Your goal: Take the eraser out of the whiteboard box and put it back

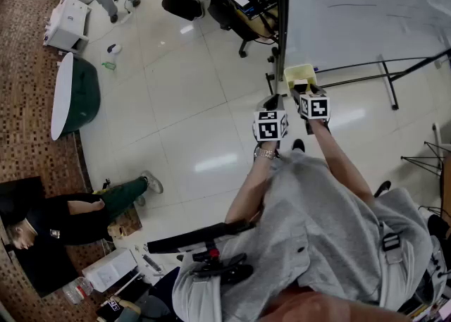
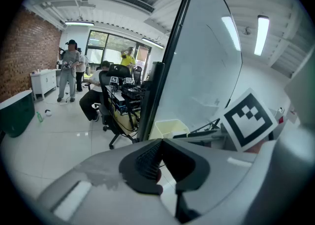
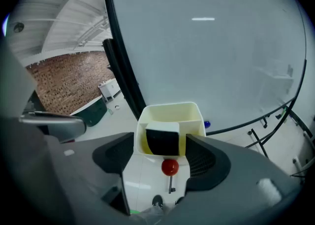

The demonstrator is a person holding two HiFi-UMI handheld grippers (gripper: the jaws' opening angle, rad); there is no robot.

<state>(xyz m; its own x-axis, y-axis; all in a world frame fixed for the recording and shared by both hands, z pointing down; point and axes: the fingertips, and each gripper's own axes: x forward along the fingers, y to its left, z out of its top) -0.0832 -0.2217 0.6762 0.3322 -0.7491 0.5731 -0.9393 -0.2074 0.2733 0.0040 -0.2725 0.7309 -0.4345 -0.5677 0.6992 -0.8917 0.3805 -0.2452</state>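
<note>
The pale yellow whiteboard box [image 3: 170,115] hangs at the foot of the whiteboard [image 1: 352,10]. The eraser [image 3: 162,139], black with a white back, stands upright inside it. My right gripper [image 3: 162,145] points down at the box, jaws wide open, one on each side of the eraser in view, and the pads do not touch it. My left gripper [image 2: 161,143] hovers just left of the box [image 2: 170,128], with its dark pads meeting at the tips and nothing between them. In the head view both grippers [image 1: 271,102] [image 1: 304,91] sit close below the box [image 1: 299,74].
A red ball-topped knob [image 3: 170,167] shows below the box. The whiteboard's black stand legs [image 1: 384,77] spread over the white tiled floor. An office chair [image 1: 239,21] and desks stand behind the board. A seated person [image 1: 70,218] is at the left, near a green round object [image 1: 77,95].
</note>
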